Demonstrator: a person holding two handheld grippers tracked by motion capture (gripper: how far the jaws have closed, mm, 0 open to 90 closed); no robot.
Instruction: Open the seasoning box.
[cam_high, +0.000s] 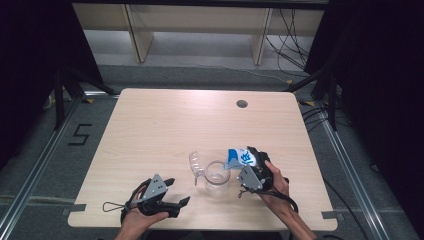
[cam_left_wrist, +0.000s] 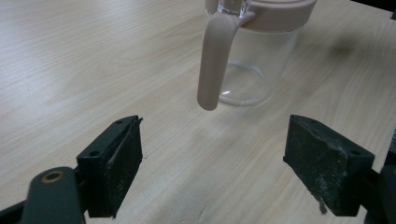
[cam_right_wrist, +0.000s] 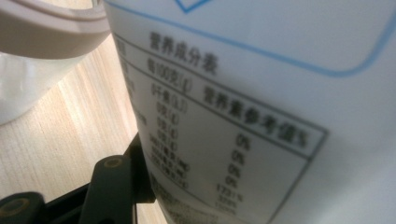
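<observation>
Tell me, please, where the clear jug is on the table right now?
In the high view the jug stands near the table's front edge, between the left gripper and the right gripper, whose white and blue pouch tilts over its rim.

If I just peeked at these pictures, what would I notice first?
Probably the white and blue packet, held tilted in the right gripper right beside the clear jug near the front of the wooden table. Next, the jug's long pinkish handle, hanging down just ahead of the left gripper, whose black jaws stand wide open.
</observation>
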